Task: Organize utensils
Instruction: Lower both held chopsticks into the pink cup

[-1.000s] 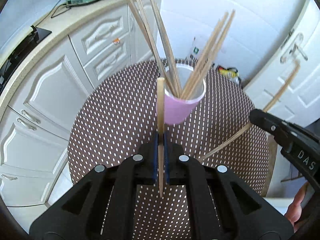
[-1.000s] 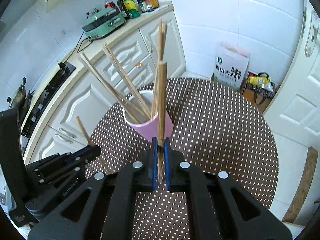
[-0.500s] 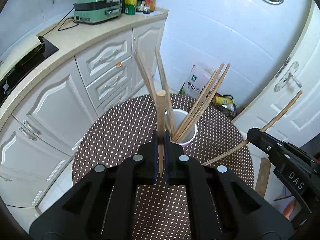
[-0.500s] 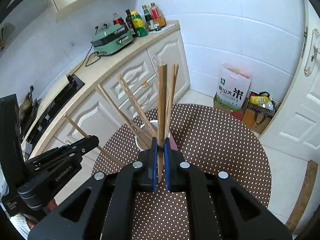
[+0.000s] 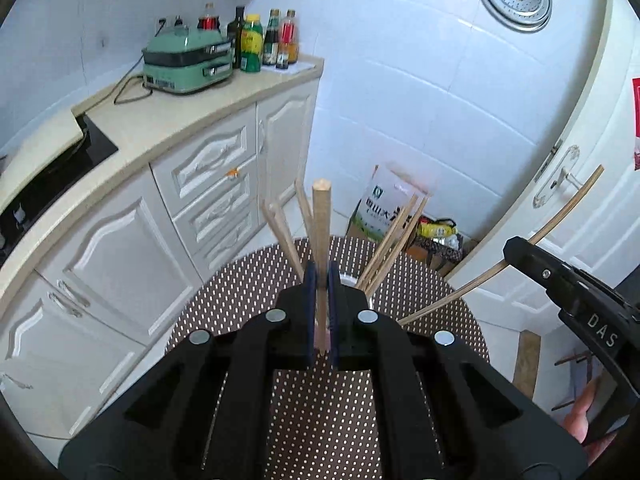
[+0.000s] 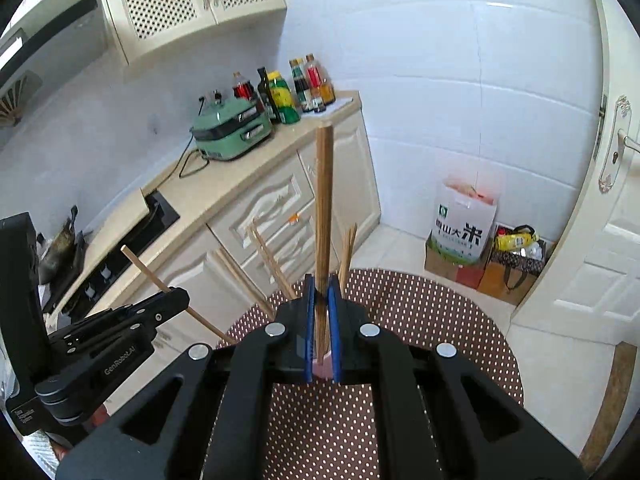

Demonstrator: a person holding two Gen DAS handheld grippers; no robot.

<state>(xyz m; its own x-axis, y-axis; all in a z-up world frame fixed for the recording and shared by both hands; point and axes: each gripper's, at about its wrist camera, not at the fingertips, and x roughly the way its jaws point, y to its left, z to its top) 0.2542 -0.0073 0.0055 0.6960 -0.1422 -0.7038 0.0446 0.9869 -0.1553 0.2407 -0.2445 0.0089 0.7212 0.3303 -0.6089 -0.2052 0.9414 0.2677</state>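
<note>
In the left wrist view my left gripper (image 5: 321, 280) is shut on a pale wooden chopstick (image 5: 321, 232) that stands upright between the blue pads. The cup (image 5: 353, 280) is almost hidden behind the fingers; several chopsticks (image 5: 390, 240) fan out of it. At the right, my right gripper (image 5: 516, 250) holds a long chopstick (image 5: 560, 220). In the right wrist view my right gripper (image 6: 321, 284) is shut on a darker chopstick (image 6: 323, 208), above the pink cup (image 6: 322, 368). The left gripper (image 6: 176, 298) shows at the left with its chopstick (image 6: 144, 268).
A round table with a brown dotted cloth (image 5: 248, 292) lies below both grippers. White cabinets and a counter carry a green appliance (image 5: 186, 62), bottles (image 5: 264, 40) and a stove (image 5: 48, 176). A rice bag (image 5: 380, 212) stands on the floor beside a white door (image 5: 568, 168).
Both grippers have risen, each with its chopstick still clamped. The cup has sunk in both views and now sits mostly hidden behind the fingers.
</note>
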